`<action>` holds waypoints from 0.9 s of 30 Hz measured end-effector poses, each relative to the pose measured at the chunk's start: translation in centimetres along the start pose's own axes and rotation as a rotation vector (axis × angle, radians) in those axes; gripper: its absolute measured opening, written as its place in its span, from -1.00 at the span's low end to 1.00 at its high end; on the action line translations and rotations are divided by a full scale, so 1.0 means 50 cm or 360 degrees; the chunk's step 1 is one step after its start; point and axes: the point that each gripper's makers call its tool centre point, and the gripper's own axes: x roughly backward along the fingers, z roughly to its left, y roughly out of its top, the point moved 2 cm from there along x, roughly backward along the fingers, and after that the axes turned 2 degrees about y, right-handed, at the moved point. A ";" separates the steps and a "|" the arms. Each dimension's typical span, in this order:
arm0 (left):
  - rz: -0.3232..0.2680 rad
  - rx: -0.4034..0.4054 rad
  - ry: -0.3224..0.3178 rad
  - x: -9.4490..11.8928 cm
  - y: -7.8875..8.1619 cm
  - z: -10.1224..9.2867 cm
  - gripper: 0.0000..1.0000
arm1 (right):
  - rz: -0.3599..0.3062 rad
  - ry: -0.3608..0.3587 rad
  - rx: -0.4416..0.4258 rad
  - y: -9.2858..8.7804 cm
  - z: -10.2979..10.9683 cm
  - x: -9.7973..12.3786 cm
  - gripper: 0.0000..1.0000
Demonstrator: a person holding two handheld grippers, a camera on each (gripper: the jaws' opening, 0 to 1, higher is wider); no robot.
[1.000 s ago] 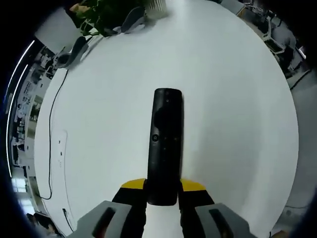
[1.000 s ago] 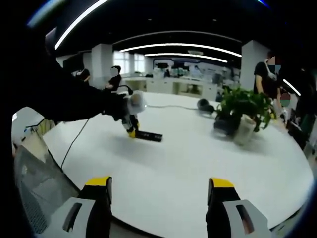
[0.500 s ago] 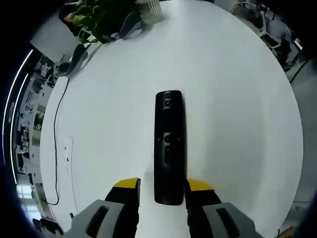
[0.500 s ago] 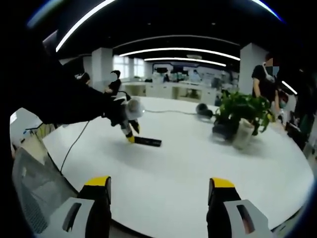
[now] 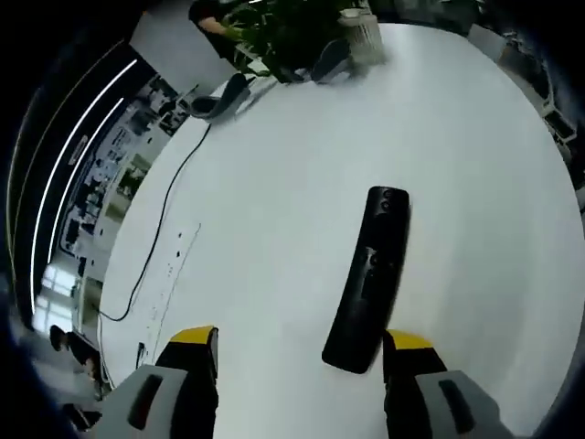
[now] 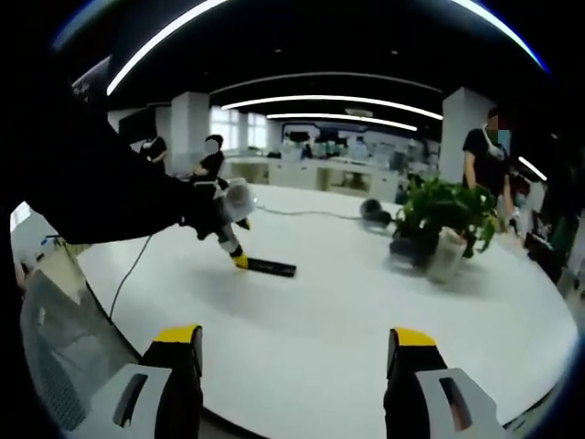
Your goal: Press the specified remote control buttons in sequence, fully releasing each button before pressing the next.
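Note:
A black remote control [image 5: 370, 274] lies flat on the white table [image 5: 274, 183], buttons up. My left gripper [image 5: 300, 340] is open, and the remote's near end sits between its yellow-tipped jaws, close to the right one and not gripped. In the right gripper view the remote [image 6: 271, 267] lies far across the table, and a person's dark-sleeved hand holds the left gripper [image 6: 239, 260] at its left end. My right gripper [image 6: 294, 336] stands open over the near table edge with nothing between its jaws.
A potted plant [image 6: 446, 229] and a dark headset [image 6: 373, 212] stand at the far side. A black cable [image 5: 164, 215] and a white power strip [image 5: 174, 265] run along the table's left. A mesh chair back [image 6: 55, 357] is near left. A person [image 6: 480, 151] stands behind.
My left gripper has opened wide and let go of the remote, which now lies free on the table. That view has swung left. The right gripper has barely moved.

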 end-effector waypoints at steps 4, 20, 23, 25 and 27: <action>-0.0147 0.0165 0.0019 0.044 0.014 0.002 0.60 | -0.0007 -0.0005 -0.0002 0.002 -0.002 0.000 0.64; -0.0334 0.0376 0.0006 0.192 -0.039 -0.091 0.79 | -0.0089 -0.0037 -0.0044 0.015 -0.011 0.012 0.72; -0.0373 0.0447 0.0001 0.227 -0.054 -0.113 0.80 | -0.0115 -0.0051 -0.0054 0.019 -0.013 0.016 0.75; -0.0424 0.0485 -0.0003 0.254 -0.060 -0.129 0.85 | -0.0138 -0.0069 -0.0049 0.023 -0.015 0.018 0.80; -0.0453 0.0522 0.0003 0.277 -0.067 -0.140 0.92 | -0.0160 -0.0089 -0.0045 0.027 -0.018 0.021 0.86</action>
